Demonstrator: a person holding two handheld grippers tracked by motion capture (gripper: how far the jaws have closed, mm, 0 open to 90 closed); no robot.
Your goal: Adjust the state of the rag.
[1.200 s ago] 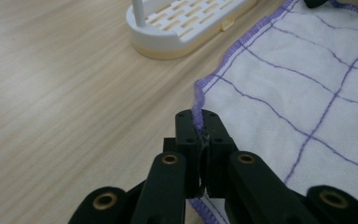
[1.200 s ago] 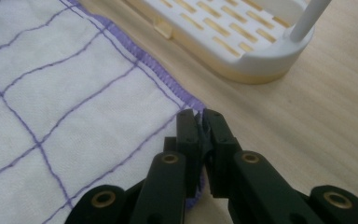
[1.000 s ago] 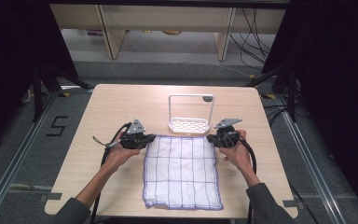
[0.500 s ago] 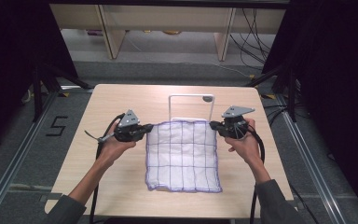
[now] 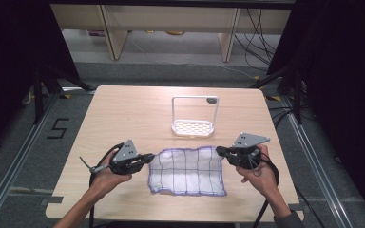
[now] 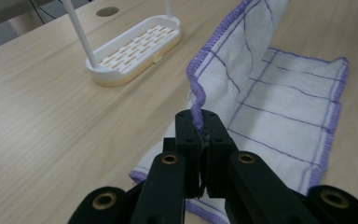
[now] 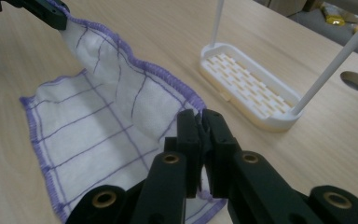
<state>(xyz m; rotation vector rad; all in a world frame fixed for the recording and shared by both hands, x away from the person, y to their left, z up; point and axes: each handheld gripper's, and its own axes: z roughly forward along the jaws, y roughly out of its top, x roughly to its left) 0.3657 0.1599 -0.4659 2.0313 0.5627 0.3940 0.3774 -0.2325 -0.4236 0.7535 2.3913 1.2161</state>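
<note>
My left gripper (image 5: pixel 145 158) is clamped tight on one far corner of the cloth (image 5: pixel 187 172), my right gripper (image 5: pixel 221 152) on the other far corner. Both pairs of black jaws are pinched narrow with fabric between the pads. In the left gripper view the purple hem runs straight into my left gripper (image 6: pixel 204 140); in the right gripper view the cloth (image 7: pixel 102 121) bunches against my right gripper (image 7: pixel 201 140), and the other gripper's black tip shows at top left, biting the opposite corner.

Cloth (image 6: pixel 270 93): thin, soft, white weave with a purple grid and purple overlock stitching round the edge, roughly rectangular. The far edge is lifted off the table (image 5: pixel 123 109) and folded toward me, hanging in a loose curve between the two grips; the near part lies flat on the wood, at the table's near middle.

Table: pale wood-grain laminate, matte, rounded corners, with a round hole near the far edge.

Beyond the cloth, apart from it, stands a white plastic rack (image 5: pixel 193 127): oval slotted tray base, cream underside, with a thin squared loop frame rising upright. Rack (image 6: pixel 133 44) slots are short rectangles in rows; the same shows on the rack (image 7: pixel 251 88) in the right gripper view.
</note>
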